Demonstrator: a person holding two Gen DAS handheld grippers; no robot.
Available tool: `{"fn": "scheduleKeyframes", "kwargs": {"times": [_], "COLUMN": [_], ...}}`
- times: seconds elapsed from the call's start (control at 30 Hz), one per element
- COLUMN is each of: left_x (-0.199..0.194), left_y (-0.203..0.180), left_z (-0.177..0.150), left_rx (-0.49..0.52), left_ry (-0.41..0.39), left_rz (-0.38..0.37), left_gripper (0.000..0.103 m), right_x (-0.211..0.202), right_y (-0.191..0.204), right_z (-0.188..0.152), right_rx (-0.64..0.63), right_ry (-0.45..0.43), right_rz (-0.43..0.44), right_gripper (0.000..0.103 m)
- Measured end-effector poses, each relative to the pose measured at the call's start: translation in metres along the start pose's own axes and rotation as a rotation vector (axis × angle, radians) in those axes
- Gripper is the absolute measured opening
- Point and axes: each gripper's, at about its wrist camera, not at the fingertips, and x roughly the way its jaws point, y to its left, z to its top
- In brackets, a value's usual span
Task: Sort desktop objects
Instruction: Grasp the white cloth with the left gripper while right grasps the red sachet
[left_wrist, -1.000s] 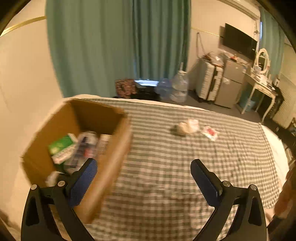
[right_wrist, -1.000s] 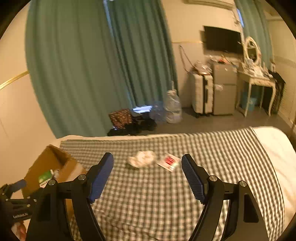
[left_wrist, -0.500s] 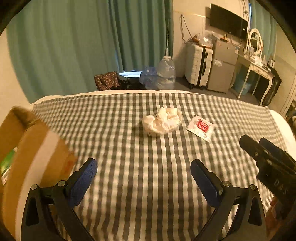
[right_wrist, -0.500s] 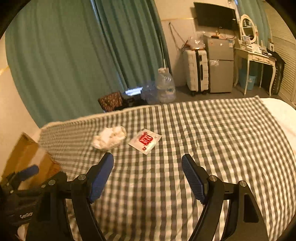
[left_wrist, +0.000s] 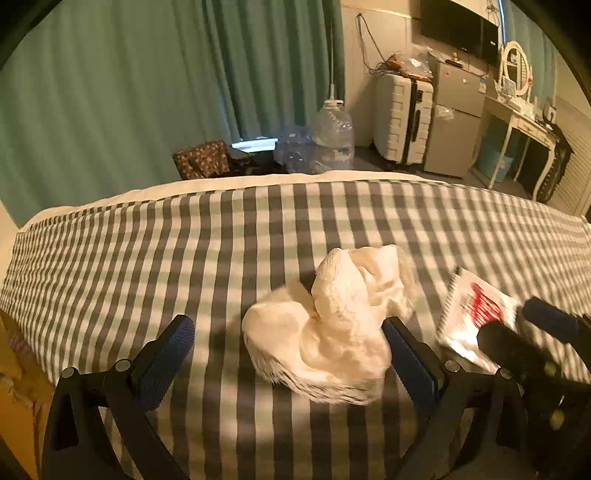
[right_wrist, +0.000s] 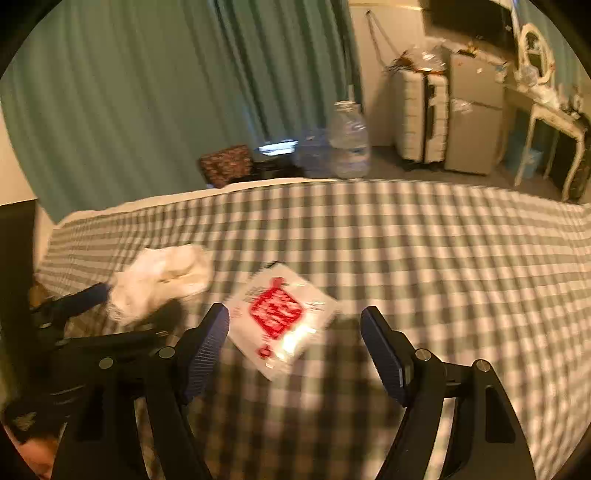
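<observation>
A crumpled white cloth (left_wrist: 332, 317) lies on the checked bedspread (left_wrist: 184, 251), between the open fingers of my left gripper (left_wrist: 288, 354), close to the right finger. A white packet with red print (right_wrist: 280, 317) lies flat just ahead of my open right gripper (right_wrist: 295, 343), between its fingertips. The cloth also shows in the right wrist view (right_wrist: 162, 280), left of the packet. The packet shows in the left wrist view (left_wrist: 476, 310), with the right gripper's fingers (left_wrist: 546, 321) over it. Both grippers are empty.
A cardboard box edge (left_wrist: 14, 387) sits at the far left of the bed. Beyond the bed's far edge are green curtains (left_wrist: 147, 92), water bottles (left_wrist: 332, 136), a patterned bag (left_wrist: 201, 158), a suitcase (left_wrist: 402, 118) and a small fridge (left_wrist: 454, 118).
Both grippers have swung away from the box and moved forward and down. The cloth now lies between the left fingers and the packet between the right fingers.
</observation>
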Motion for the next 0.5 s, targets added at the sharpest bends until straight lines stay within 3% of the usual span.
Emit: {"fn": "scheduleKeyframes", "kwargs": {"times": [0.13, 0.17, 0.23, 0.27, 0.3, 0.4, 0.5], "left_x": [0.011, 0.013, 0.009, 0.008, 0.004, -0.01, -0.016], "left_y": [0.011, 0.013, 0.016, 0.015, 0.012, 0.008, 0.006], "left_z": [0.001, 0.001, 0.0, -0.001, -0.003, -0.012, -0.014], "left_rx": [-0.052, -0.063, -0.063, -0.05, -0.021, 0.037, 0.031], "left_ry": [0.013, 0.013, -0.001, -0.01, -0.014, -0.026, -0.02], "left_rz": [-0.046, -0.059, -0.09, -0.116, -0.144, -0.148, -0.159], "left_gripper": [0.103, 0.097, 0.075, 0.05, 0.035, 0.016, 0.012], "right_x": [0.017, 0.019, 0.024, 0.024, 0.026, 0.023, 0.015], "right_y": [0.003, 0.005, 0.012, 0.017, 0.021, 0.028, 0.023], "right_z": [-0.002, -0.001, -0.001, -0.003, -0.005, -0.009, -0.008], "right_rx": [-0.024, -0.03, -0.063, -0.085, -0.096, -0.112, -0.077], "right_ry": [0.01, 0.011, 0.025, 0.021, 0.021, 0.012, -0.002], "right_rz": [-0.02, -0.024, -0.054, -0.067, -0.074, -0.084, -0.089], "right_gripper": [0.074, 0.074, 0.072, 0.068, 0.06, 0.038, 0.021]}}
